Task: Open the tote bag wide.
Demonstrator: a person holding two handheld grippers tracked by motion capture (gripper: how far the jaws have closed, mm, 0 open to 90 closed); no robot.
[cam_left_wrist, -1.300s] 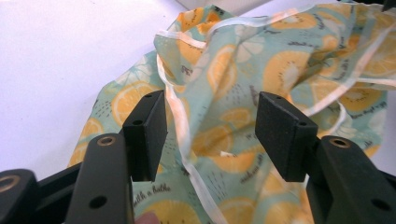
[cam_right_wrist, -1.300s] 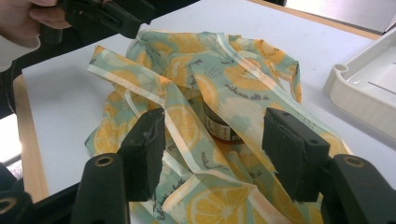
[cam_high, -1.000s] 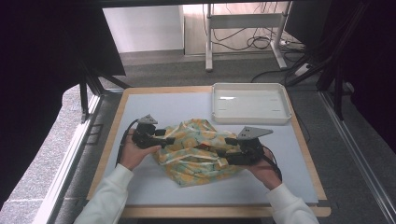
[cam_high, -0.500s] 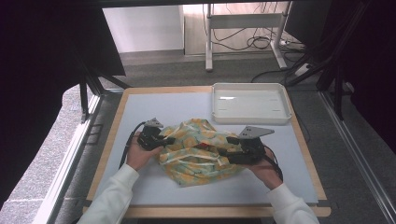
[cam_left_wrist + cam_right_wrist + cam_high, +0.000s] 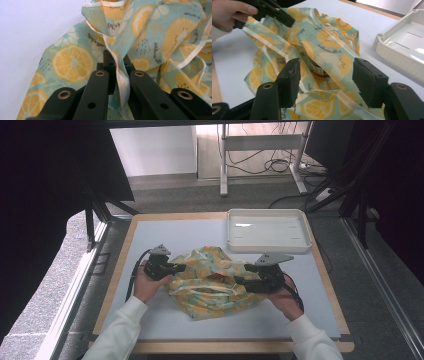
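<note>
Pinching a pale hem, left tongs (image 5: pixel 117 62) grip the crumpled lemon-print cloth (image 5: pixel 75 62) (thin).

Small dark script runs across the mint-green, lemon-printed cloth bag (image 5: pixel 150 37). It's too tiny and blurred to read.

In the right gripper view a round brown thing (image 5: pixel 318 68) is mostly covered by the cloth (image 5: pixel 329 40), and what it is cannot be told; in the high view it is too small to be made out. The cloth is cut off by the upper and right edges in the left gripper view, where the tips of the left tongs (image 5: pixel 117 72) are buried in its folds. The tray (image 5: pixel 404 45) is cropped at the right edge. The writing printed on the cloth is too small to be read.
</note>
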